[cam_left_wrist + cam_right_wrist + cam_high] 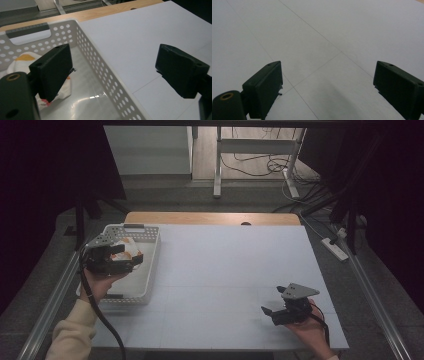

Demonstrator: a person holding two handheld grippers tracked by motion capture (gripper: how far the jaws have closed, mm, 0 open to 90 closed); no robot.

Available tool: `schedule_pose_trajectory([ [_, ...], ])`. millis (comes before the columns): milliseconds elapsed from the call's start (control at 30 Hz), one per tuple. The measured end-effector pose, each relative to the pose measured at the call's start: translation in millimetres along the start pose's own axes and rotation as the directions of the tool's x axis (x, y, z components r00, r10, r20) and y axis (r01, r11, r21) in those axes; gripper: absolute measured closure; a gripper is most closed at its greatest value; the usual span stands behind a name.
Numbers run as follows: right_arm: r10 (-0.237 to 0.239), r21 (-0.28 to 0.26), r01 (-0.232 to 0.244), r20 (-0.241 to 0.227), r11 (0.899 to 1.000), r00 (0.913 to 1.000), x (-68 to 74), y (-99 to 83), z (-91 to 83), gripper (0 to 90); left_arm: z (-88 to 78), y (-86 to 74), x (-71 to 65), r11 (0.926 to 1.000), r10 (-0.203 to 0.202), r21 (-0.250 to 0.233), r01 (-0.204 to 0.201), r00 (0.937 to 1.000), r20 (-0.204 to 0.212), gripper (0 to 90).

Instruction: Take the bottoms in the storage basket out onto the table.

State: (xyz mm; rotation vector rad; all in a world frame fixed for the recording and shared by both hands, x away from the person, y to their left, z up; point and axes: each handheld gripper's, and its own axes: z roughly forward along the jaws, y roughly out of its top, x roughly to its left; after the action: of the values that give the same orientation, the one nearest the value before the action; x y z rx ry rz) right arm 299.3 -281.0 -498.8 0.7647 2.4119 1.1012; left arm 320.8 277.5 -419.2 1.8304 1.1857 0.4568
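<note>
1. A table (235, 270) with a pale white top fills the middle of the high view; faint seams cross its surface.
2. A strip of bare wood (210, 218) shows along the table's far edge.
3. Grey floor (170, 195) lies beyond and to both sides.
4. Black curtains (45, 165) close off left and right, keeping the room dim.
5. A white metal frame (250, 150) stands at the back, with loose cables (255, 167) on the floor by it.
6. A white power strip (336, 248) lies on the floor at right.
</note>
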Motion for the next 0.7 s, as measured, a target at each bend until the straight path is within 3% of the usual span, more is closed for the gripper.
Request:
schedule_pose_trajectory([
  [300,0.001,0.008,-0.001,-0.003,1.000,1.0000,0.1,-0.4,0.9,8.8,0.9,7.2,10.2,0.9997,-0.006,0.022,0.006,0.9997,-0.023,13.2],
  [700,0.000,0.014,0.000,-0.004,1.000,1.0000,-0.1,-0.5,1.6,8.8,7.1,15.2,30.0,0.9979,-0.001,0.065,0.008,0.9947,-0.103,13.5],
])
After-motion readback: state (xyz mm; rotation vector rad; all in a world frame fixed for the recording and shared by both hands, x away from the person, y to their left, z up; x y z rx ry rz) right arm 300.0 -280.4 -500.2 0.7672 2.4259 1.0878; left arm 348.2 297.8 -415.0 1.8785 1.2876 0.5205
